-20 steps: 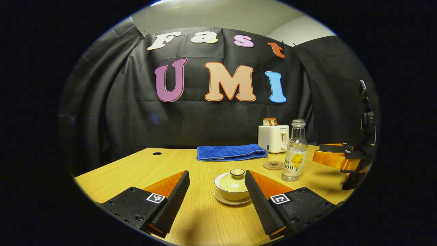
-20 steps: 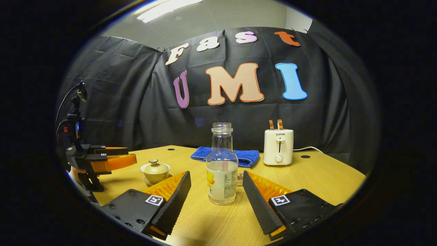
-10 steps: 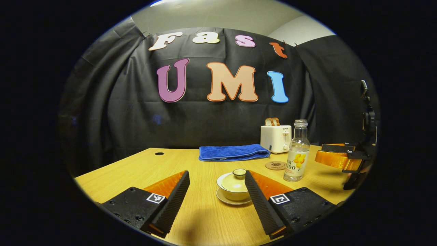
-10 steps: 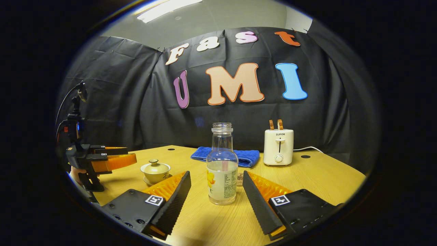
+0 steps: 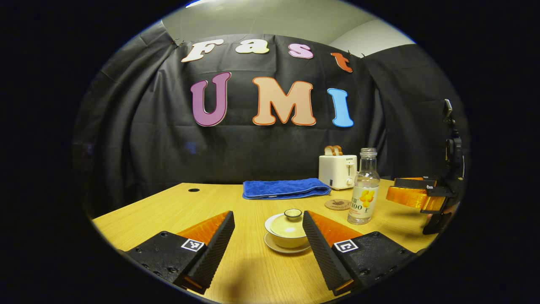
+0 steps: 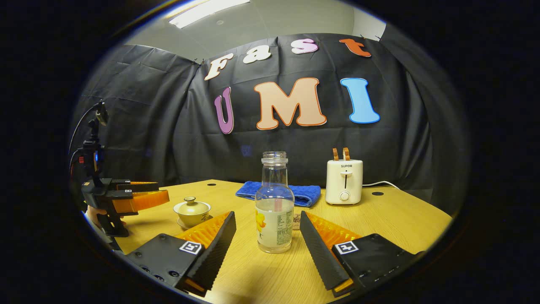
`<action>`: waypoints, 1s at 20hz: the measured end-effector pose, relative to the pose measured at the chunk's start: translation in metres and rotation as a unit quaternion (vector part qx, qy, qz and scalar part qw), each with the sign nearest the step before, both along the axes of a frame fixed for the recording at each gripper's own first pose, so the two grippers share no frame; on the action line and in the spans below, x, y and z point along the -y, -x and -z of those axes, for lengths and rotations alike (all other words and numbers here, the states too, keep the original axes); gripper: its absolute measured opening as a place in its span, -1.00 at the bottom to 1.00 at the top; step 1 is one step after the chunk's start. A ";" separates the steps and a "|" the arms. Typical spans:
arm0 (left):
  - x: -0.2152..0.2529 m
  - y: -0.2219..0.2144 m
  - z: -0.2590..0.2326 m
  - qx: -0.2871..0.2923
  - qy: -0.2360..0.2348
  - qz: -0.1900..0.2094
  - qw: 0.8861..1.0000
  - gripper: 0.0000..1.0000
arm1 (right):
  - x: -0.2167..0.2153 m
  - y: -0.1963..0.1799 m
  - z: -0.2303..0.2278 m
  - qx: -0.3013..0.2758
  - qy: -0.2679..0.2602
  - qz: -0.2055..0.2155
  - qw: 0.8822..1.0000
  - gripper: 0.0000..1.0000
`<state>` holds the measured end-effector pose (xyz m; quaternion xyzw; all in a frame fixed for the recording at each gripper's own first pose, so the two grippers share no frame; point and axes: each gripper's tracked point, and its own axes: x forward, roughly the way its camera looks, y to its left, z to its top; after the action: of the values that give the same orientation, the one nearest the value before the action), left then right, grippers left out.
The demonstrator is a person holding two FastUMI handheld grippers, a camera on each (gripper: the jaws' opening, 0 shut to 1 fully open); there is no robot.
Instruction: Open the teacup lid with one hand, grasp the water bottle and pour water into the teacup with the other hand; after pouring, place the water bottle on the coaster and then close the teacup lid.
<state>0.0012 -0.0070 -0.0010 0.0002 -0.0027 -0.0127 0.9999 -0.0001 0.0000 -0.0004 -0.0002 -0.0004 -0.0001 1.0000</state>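
Left gripper view: left gripper [image 5: 268, 236] spread wide before lidded teacup [image 5: 287, 230] — fragile, take by knob. Right gripper [image 6: 267, 238] spread around open water bottle [image 6: 274, 207] — slippery, grip mid-body.

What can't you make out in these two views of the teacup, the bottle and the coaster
- Coaster, right gripper view: mostly hidden behind the water bottle; its pattern is unreadable.
- Teacup contents, both views: the lid covers the cup.
- Saucer, left gripper view: its right edge is hidden by the left tongs' finger.
- Hand holding the right tongs, left gripper view: cut off at the image's edge.
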 end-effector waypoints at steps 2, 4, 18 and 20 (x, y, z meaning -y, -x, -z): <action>0.004 -0.002 0.000 0.000 0.001 0.011 1.000 0.91 | 0.000 0.001 0.000 0.000 0.000 0.000 1.000 0.94; 0.009 -0.005 -0.001 0.000 0.001 0.021 1.000 0.90 | 0.000 0.000 0.000 0.000 0.000 0.000 1.000 0.94; 0.028 -0.049 0.006 -0.016 0.003 0.042 0.999 0.87 | 0.000 0.001 0.000 0.000 0.000 -0.001 1.000 0.94; 0.030 -0.055 0.008 -0.024 0.004 0.045 0.999 0.77 | 0.000 0.001 -0.001 0.000 0.000 -0.002 1.000 0.90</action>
<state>0.0563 -0.0368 -0.0091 -0.0047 0.0216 -0.0578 0.9981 -0.0008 0.0003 0.0001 0.0002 -0.0002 0.0017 1.0000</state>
